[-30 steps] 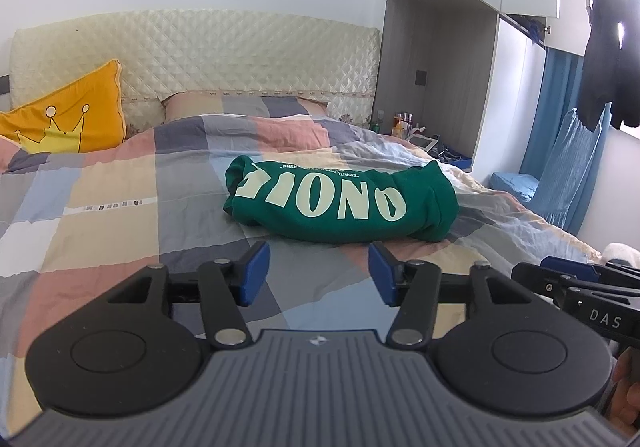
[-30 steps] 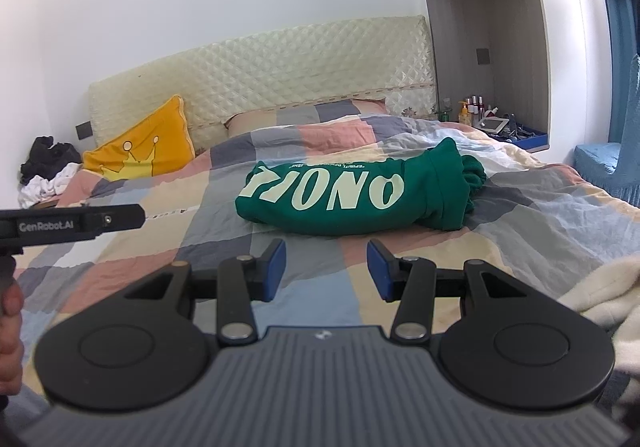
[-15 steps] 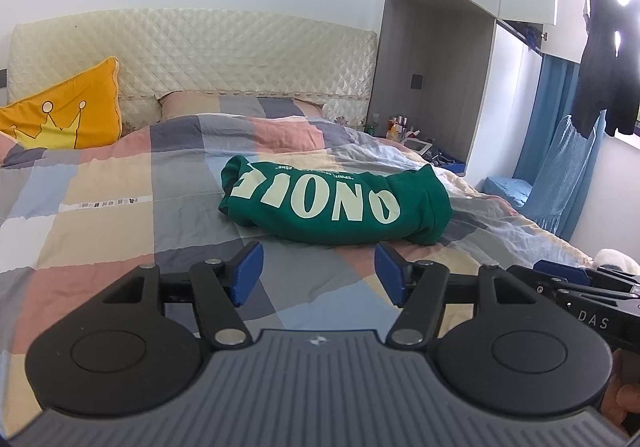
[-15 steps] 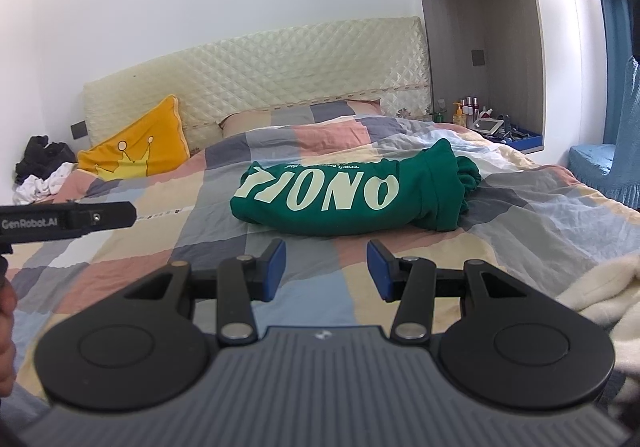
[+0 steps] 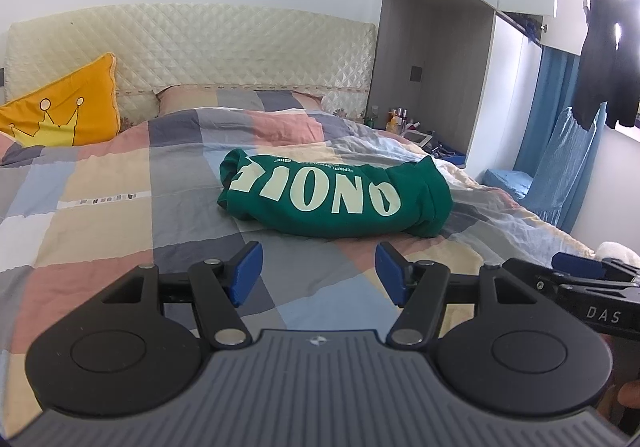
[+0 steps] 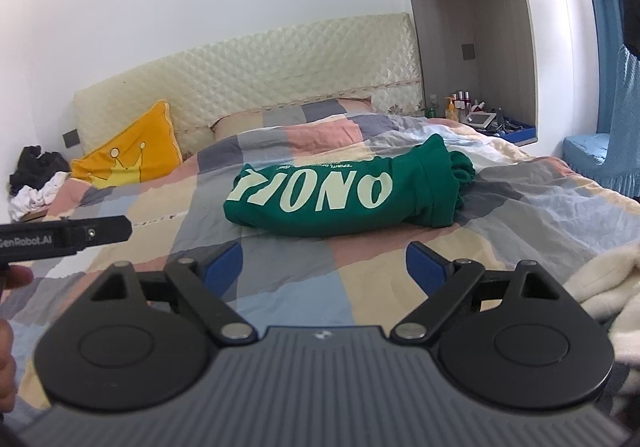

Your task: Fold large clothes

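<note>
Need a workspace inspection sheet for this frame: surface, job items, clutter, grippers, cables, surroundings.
Surface: bed with a patchwork duvet, lightly wrinkled.
Job's things: green sweatshirt with pale lettering, folded into a bundle, lying mid-bed, touched by neither gripper.
Clutter: yellow crown cushion at the headboard; white fleece blanket at the near right edge; dark and white clothes pile beside the bed.
Grippers: left gripper open, nothing between the jaws; right gripper jaws opening, nothing between them.
Cables: nothing seen.
Surroundings: quilted headboard, bedside niche with bottles, blue curtain, dark hanging clothes.
</note>
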Tool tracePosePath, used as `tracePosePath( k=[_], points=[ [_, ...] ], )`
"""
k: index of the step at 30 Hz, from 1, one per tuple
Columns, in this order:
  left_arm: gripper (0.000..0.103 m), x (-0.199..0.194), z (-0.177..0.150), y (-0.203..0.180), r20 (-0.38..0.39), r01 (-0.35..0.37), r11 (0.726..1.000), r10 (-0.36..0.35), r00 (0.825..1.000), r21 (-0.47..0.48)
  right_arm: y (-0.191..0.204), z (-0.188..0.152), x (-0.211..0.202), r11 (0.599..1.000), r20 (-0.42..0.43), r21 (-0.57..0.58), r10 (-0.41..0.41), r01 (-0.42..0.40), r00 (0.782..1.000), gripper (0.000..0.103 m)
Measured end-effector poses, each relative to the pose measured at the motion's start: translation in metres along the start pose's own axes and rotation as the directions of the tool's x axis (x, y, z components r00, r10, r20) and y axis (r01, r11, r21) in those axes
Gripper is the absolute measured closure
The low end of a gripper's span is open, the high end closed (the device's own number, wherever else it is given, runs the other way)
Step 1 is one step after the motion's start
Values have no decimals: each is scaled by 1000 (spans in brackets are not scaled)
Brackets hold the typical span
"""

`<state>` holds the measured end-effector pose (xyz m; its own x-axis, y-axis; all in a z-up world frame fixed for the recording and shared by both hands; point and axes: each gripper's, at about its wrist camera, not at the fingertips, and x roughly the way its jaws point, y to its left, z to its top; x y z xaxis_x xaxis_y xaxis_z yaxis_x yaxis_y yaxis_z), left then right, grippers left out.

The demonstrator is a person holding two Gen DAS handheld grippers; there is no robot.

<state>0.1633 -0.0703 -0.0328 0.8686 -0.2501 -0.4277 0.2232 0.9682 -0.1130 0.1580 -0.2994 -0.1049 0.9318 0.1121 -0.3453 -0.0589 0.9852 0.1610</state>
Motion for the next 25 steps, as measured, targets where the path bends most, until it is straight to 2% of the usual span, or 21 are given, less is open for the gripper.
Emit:
tracePosePath(
  k=[25],
  points=[
    [35, 0, -5, 2, 10, -20, 1000, 20, 1000, -13, 1, -2, 2, 1000, -5, 4, -4, 4, 1000, 13]
  ],
)
